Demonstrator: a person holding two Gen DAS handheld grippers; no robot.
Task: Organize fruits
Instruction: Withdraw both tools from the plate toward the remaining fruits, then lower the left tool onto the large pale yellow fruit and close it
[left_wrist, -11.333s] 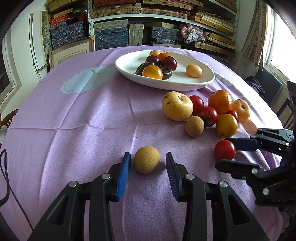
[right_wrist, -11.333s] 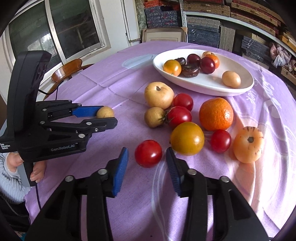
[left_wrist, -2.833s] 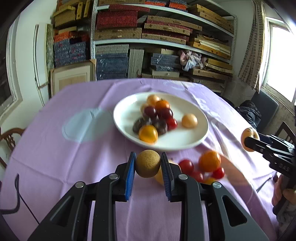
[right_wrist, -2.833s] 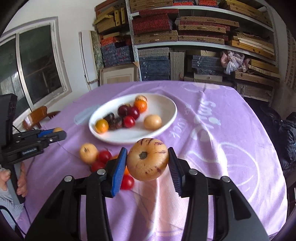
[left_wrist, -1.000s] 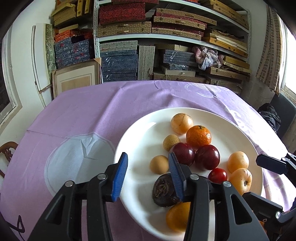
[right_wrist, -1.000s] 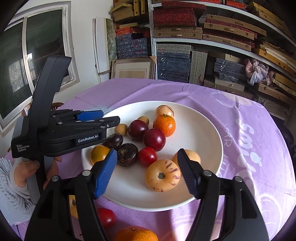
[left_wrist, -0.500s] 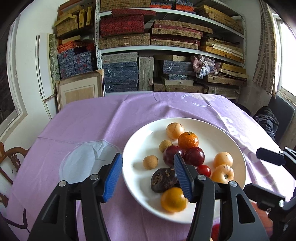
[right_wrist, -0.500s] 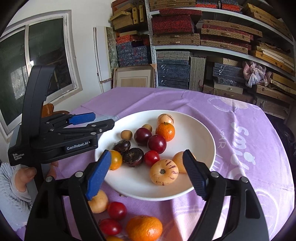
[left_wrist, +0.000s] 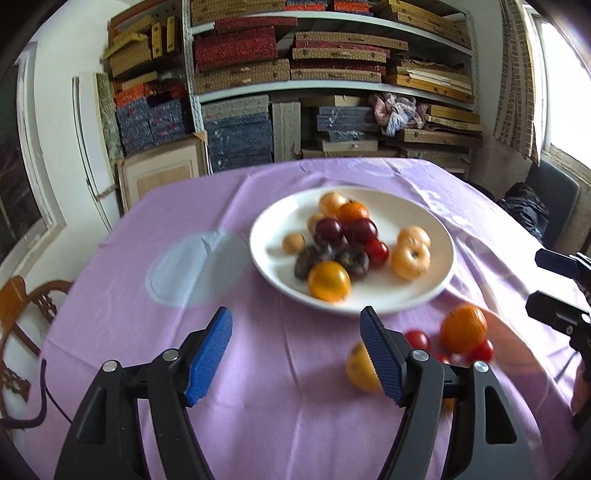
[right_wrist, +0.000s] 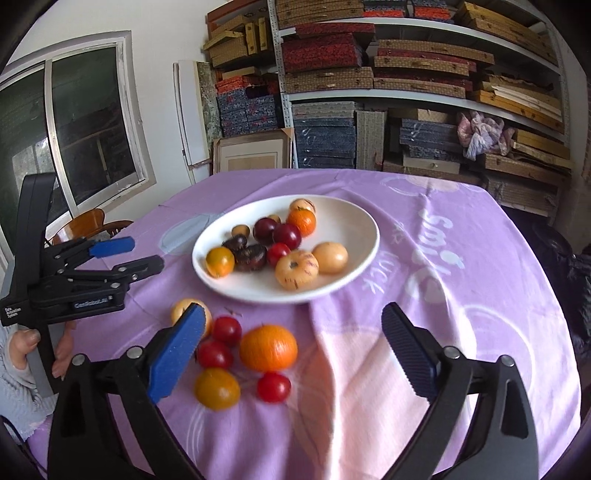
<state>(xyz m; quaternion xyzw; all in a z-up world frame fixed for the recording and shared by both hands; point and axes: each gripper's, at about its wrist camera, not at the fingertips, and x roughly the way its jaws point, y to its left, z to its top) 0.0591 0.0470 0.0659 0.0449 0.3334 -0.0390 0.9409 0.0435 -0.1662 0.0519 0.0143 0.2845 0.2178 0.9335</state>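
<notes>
A white oval plate (left_wrist: 436, 280) (right_wrist: 362, 258) holds several fruits, among them a small tan fruit (left_wrist: 293, 243) and a striped peach-coloured fruit (right_wrist: 296, 269). On the purple cloth nearer me lie an orange (right_wrist: 268, 347) (left_wrist: 463, 328), a yellow pear-like fruit (left_wrist: 360, 369) (right_wrist: 181, 310), a yellow tomato (right_wrist: 217, 387) and several red tomatoes (right_wrist: 226, 330). My left gripper (left_wrist: 299, 354) is open and empty, above the cloth short of the plate. My right gripper (right_wrist: 295, 354) is open wide and empty, above the loose fruits. Each gripper shows in the other's view, the left (right_wrist: 122, 254) and the right (left_wrist: 554, 284).
The round table has a purple cloth (right_wrist: 461, 295) with a pale circle patch (left_wrist: 195, 269) left of the plate. A wooden chair (right_wrist: 88, 221) stands at the left edge. Shelves of stacked boxes (right_wrist: 369, 92) fill the back wall. A dark chair with a bag (left_wrist: 535, 210) stands at right.
Both grippers have let go of their fruits on the plate, opened wider and pulled back toward me. The plate now lies farther off and the loose fruits are back in view.
</notes>
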